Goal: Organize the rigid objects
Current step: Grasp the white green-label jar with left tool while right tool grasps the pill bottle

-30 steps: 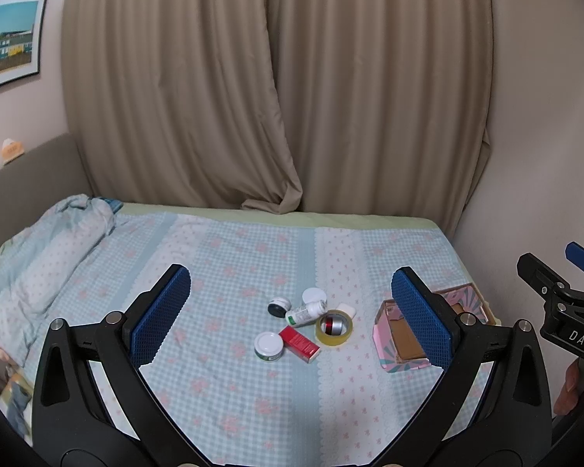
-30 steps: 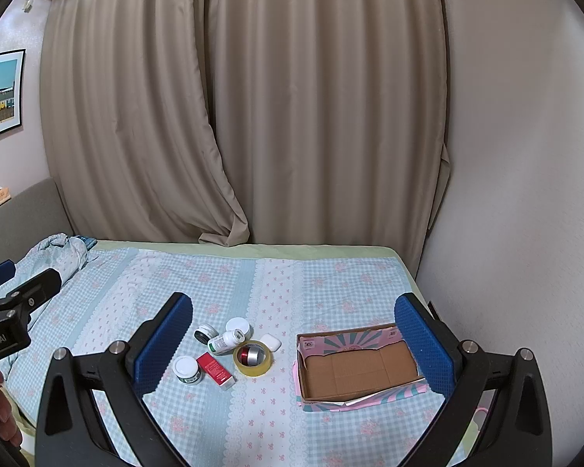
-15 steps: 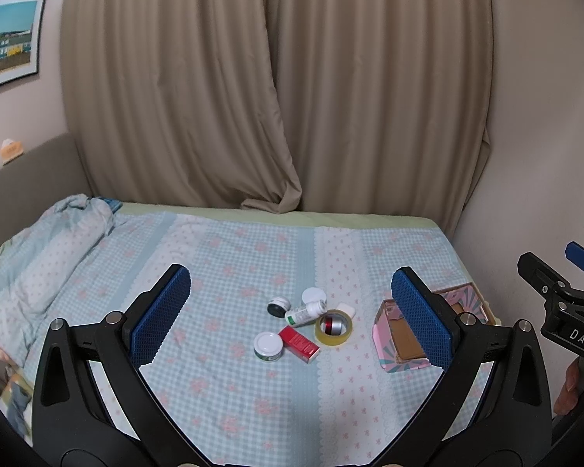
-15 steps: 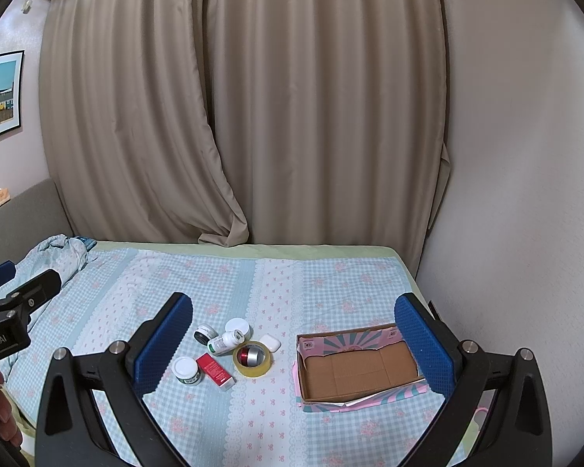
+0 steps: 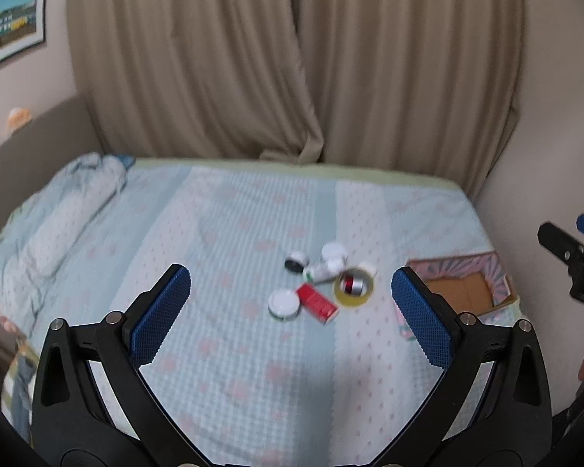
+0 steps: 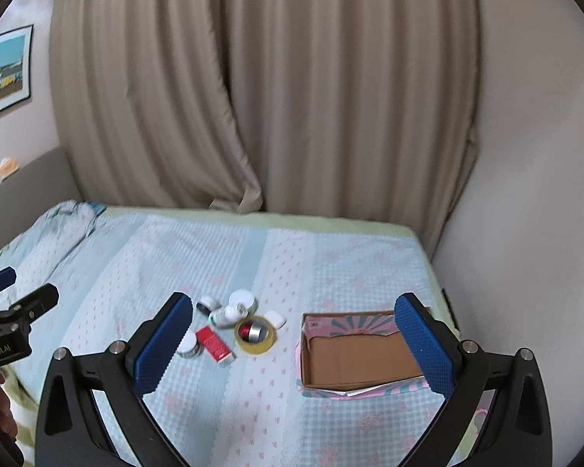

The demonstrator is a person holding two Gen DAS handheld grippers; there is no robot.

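your left gripper hangs above the bed, pads spread wide, nothing between them. your right gripper is the same: pads well apart, nothing held, also up off the bed.

the small things sit in one tight cluster near the middle of the bed, on the blue checked sheet:
- tape roll, yellowish, lying flat, with a red and silver can inside its ring
- red box lying flat, just left of the roll
- white jar just left of the red box (partly behind your right gripper's left pad in the right view)
- white bottle on its side, behind the roll, touching or nearly so
- dark-topped jar and a white-lidded jar at the back of the cluster
- a small white piece just right of the roll; too blurred to name

the carton (pink outside, brown inside) sits open-topped to the right of the cluster, apart from it, near the bed's right edge and the wall. its floor shows bare cardboard.

a crumpled blanket lies on the far left of the bed. beige curtain behind, a framed picture on the left wall. left view is motion-blurred.
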